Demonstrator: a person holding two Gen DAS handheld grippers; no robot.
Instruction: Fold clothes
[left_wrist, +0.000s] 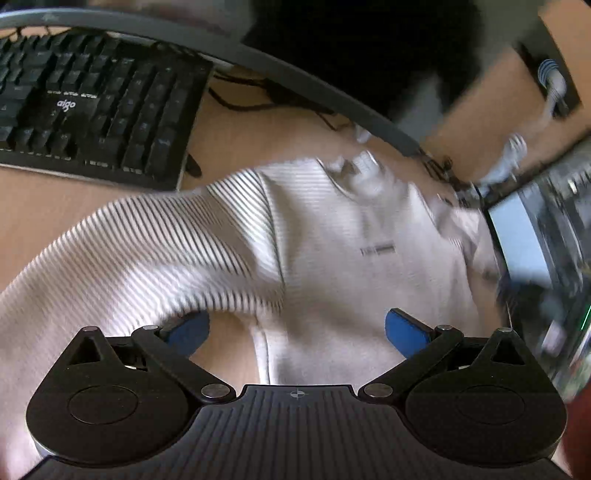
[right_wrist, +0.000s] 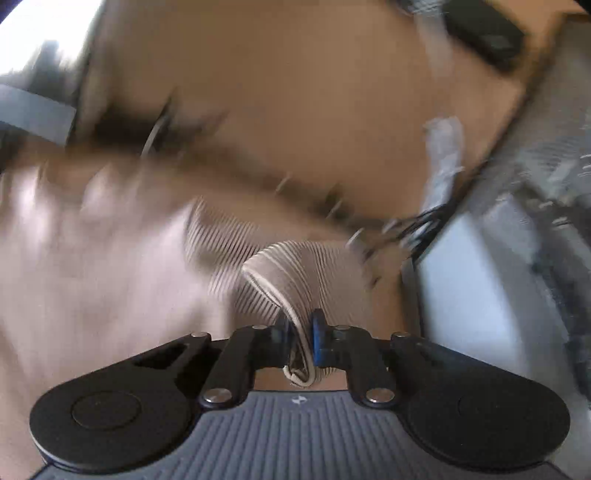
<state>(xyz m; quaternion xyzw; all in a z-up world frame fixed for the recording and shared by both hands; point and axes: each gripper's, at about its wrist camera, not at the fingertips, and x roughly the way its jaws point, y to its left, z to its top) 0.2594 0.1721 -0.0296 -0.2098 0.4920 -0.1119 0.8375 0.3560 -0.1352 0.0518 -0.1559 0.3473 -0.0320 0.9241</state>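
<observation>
A pale striped shirt (left_wrist: 332, 236) lies spread on the wooden desk (left_wrist: 258, 122), with one ribbed sleeve (left_wrist: 147, 240) stretched to the left. My left gripper (left_wrist: 297, 328) is open and empty, its blue pads (left_wrist: 404, 330) hovering just over the shirt's lower edge. In the right wrist view, which is blurred by motion, my right gripper (right_wrist: 300, 334) is shut on a bunched striped edge of the shirt (right_wrist: 280, 273), and the cloth trails away to the left.
A black keyboard (left_wrist: 88, 103) sits at the far left of the desk. A grey curved bar (left_wrist: 295, 79) and dark cables (left_wrist: 280, 103) run behind the shirt. A computer case (left_wrist: 546, 236) stands at the right, and it also shows in the right wrist view (right_wrist: 480, 280).
</observation>
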